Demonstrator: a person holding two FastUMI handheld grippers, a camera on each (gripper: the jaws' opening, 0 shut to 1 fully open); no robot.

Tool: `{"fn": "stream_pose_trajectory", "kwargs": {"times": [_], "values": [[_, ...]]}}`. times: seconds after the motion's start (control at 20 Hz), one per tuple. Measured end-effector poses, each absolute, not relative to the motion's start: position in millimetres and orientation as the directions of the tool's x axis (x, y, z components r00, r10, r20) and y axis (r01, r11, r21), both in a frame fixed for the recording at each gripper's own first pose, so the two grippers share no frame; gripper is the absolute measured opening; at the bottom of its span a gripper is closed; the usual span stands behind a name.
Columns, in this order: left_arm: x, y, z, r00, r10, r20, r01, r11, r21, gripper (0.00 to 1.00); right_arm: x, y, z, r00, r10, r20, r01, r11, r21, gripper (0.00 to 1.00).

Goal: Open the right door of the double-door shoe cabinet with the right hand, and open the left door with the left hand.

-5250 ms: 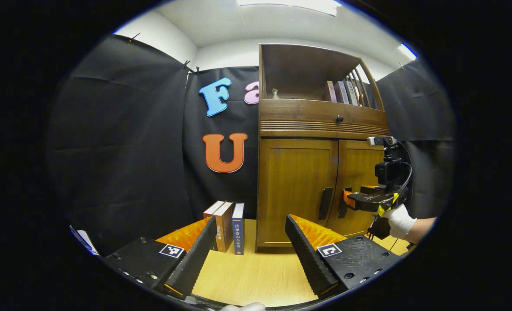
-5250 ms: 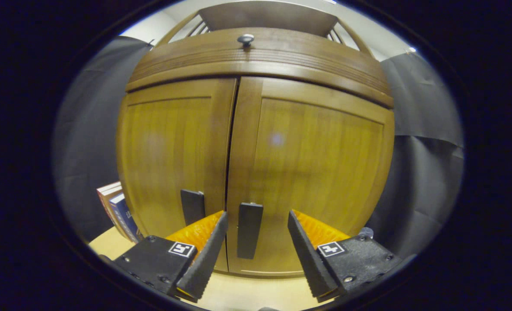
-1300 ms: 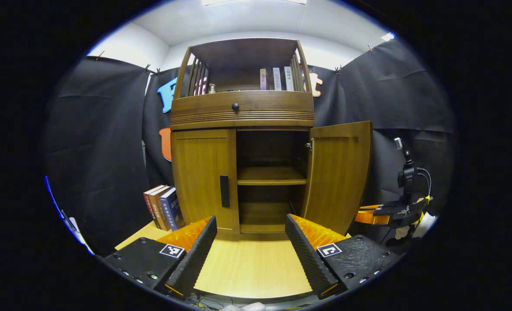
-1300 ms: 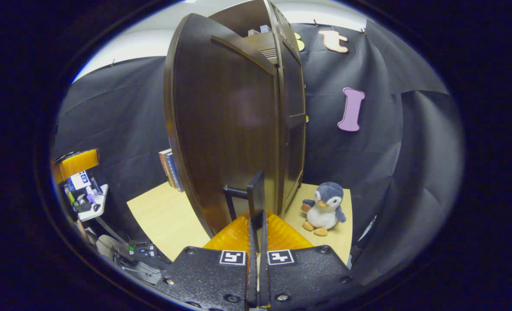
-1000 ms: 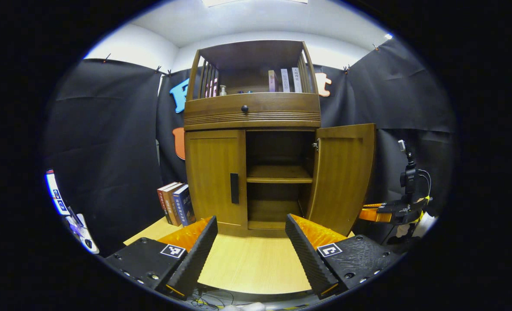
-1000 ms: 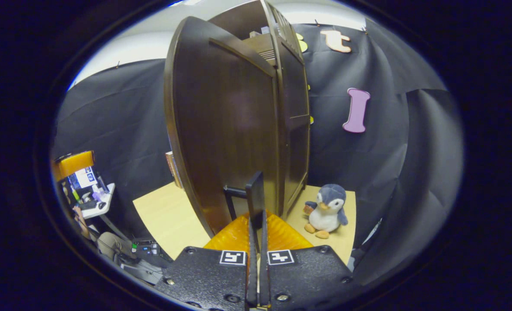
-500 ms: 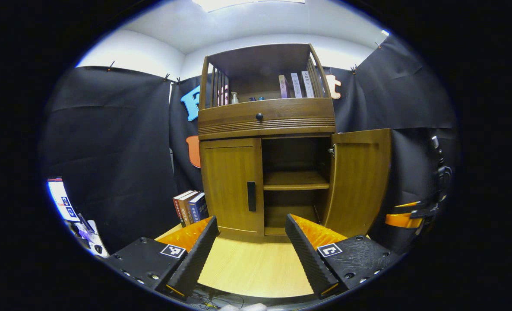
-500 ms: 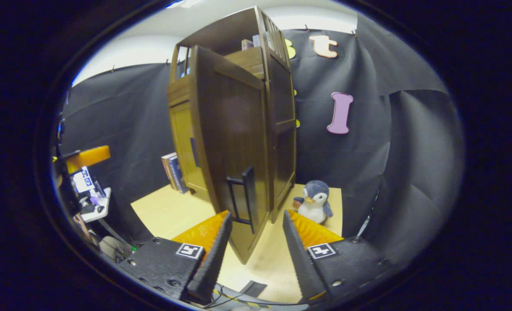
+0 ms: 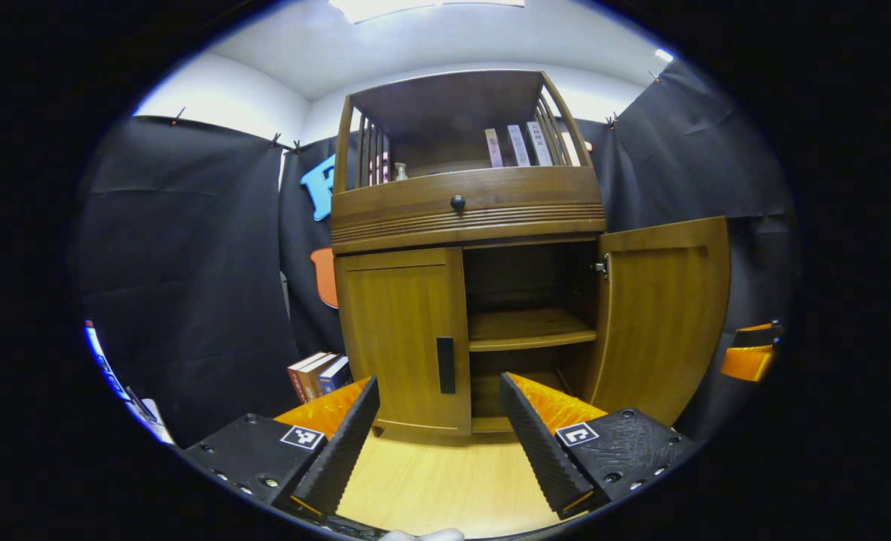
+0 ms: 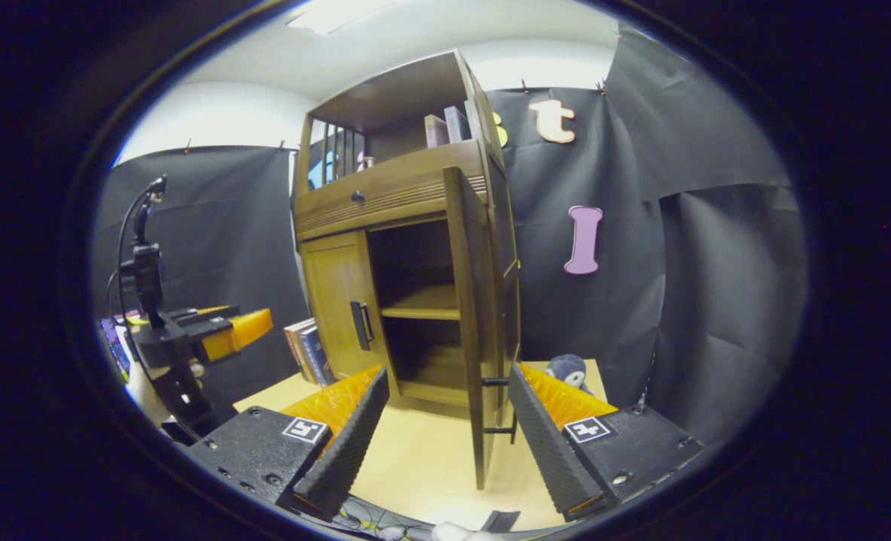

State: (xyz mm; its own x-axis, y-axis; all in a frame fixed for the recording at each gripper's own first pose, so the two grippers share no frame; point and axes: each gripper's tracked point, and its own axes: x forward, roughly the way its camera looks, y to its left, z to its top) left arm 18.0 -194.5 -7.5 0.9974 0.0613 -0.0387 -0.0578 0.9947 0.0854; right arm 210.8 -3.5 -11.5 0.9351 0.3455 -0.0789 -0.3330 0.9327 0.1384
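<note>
- The left door (image 9: 404, 338) of the shoe cabinet (image 9: 468, 210) is shut, its dark handle (image 9: 445, 365) upright near the inner edge; the right door (image 9: 659, 315) stands swung wide.
- The left gripper (image 9: 438, 432) hovers in front of the cabinet, jaws spread wide and holding nothing — the handle sits just above the gap between its fingers.
- To do this step well, the left gripper should probably go straight in until the handle lies between both fingers, close firmly, then pull along the door's hinge arc rather than straight back.
- The right gripper (image 10: 445, 428) is open too and empty, apart from the right door's edge.
- Inside the opened half, a shelf (image 9: 528, 330) looks bare.
- The top compartment holds upright books (image 9: 517, 146) and a small bottle (image 9: 400, 171); more books (image 9: 318, 376) stand on the table (image 9: 445, 488) beside the cabinet.
</note>
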Motion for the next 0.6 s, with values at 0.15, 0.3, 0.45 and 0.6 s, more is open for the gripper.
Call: {"fn": "stream_pose_trajectory", "kwargs": {"times": [0.15, 0.3, 0.45, 0.6], "values": [[63, -179, -26, 0.999, -0.002, -0.053, 0.006, 0.998, 0.062, 0.96, 216, 9, -7, 0.968, 0.229, -0.099, -0.215, 0.968, 0.130, 0.99], [110, -167, -46, 0.996, -0.061, -0.070, 0.064, 0.997, 0.039, 0.96, 222, 22, -2, 0.991, 0.099, -0.093, -0.086, 0.987, 0.133, 1.00], [159, -168, -68, 0.988, -0.134, -0.081, 0.137, 0.990, 0.027, 0.97, 213, 33, -1, 0.994, 0.010, -0.111, 0.004, 0.991, 0.132, 1.00], [203, -170, -85, 0.980, -0.181, -0.080, 0.184, 0.983, 0.026, 0.98, 203, 57, -2, 0.991, -0.052, -0.124, 0.065, 0.993, 0.098, 1.00]]}}
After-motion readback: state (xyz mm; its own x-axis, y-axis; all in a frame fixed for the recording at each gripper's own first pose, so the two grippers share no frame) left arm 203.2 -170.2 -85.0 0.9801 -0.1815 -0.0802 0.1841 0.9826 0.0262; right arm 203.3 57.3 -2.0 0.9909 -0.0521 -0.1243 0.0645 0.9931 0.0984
